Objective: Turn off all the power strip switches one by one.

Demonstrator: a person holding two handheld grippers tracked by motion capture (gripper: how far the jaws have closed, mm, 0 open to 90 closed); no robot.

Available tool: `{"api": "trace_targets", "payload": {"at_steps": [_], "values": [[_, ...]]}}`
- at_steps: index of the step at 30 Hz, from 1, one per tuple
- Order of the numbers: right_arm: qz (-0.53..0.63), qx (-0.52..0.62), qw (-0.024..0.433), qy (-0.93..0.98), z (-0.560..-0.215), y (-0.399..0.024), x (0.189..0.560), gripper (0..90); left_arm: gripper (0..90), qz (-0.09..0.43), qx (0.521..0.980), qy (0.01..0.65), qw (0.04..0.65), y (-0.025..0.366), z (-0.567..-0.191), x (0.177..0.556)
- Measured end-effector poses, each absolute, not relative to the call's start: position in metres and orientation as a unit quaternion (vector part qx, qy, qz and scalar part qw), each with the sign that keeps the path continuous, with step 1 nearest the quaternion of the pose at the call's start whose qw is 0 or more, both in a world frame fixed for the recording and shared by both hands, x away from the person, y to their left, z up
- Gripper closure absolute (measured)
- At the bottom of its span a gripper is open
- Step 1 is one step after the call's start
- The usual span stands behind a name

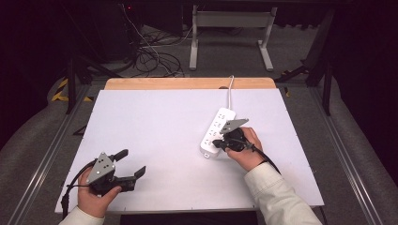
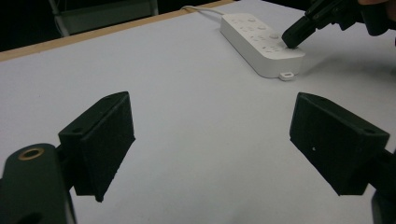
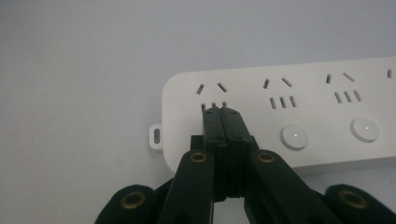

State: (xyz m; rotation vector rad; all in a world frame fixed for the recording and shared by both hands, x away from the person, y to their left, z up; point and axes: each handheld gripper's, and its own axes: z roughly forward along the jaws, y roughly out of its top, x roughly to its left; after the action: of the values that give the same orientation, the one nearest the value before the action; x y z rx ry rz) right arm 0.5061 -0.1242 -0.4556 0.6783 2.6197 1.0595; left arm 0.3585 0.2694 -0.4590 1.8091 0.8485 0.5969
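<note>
A white power strip [image 1: 217, 126] lies on the white table top [image 1: 155, 131], right of centre, its cord [image 1: 230, 91] running off the far edge. My right gripper [image 1: 217, 143] is shut, and its closed tips [image 3: 222, 112] rest on the strip's [image 3: 317, 112] end socket, beside the three small slots. Two round white buttons [image 3: 294, 136] show along the strip; any button under the jaws is hidden. From the left gripper view, the right gripper [image 2: 292, 39] touches the strip [image 2: 254, 42] near its end. My left gripper [image 1: 131, 163] is held low at the front left, open with nothing between its jaws [image 2: 215, 135].
A wooden strip [image 1: 187, 83] borders the table's far edge. Metal rails [image 1: 51, 150] run along both sides. A white frame [image 1: 232, 33] and loose cables [image 1: 155, 56] sit on the floor beyond. A small hanging tab [image 3: 156, 136] sticks out from the strip's end.
</note>
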Motion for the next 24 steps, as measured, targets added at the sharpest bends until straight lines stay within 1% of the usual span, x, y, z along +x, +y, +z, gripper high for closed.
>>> {"api": "trace_targets", "payload": {"at_steps": [7,17,24], "values": [[0.367,0.239,0.114,0.892,-0.4568,-0.1256,0.5062,90.0,14.4,0.247,0.75,0.351,0.504,0.2691,-0.4591,0.3584],[0.352,0.24,0.125,0.896,-0.4549,-0.1221,0.5042,90.0,14.4,0.243,0.749,0.354,0.505,0.2682,-0.4593,0.3578],[0.344,0.245,0.12,0.898,-0.4538,-0.1205,0.5053,90.0,14.4,0.243,0.749,0.353,0.504,0.2687,-0.4591,0.3576]]}}
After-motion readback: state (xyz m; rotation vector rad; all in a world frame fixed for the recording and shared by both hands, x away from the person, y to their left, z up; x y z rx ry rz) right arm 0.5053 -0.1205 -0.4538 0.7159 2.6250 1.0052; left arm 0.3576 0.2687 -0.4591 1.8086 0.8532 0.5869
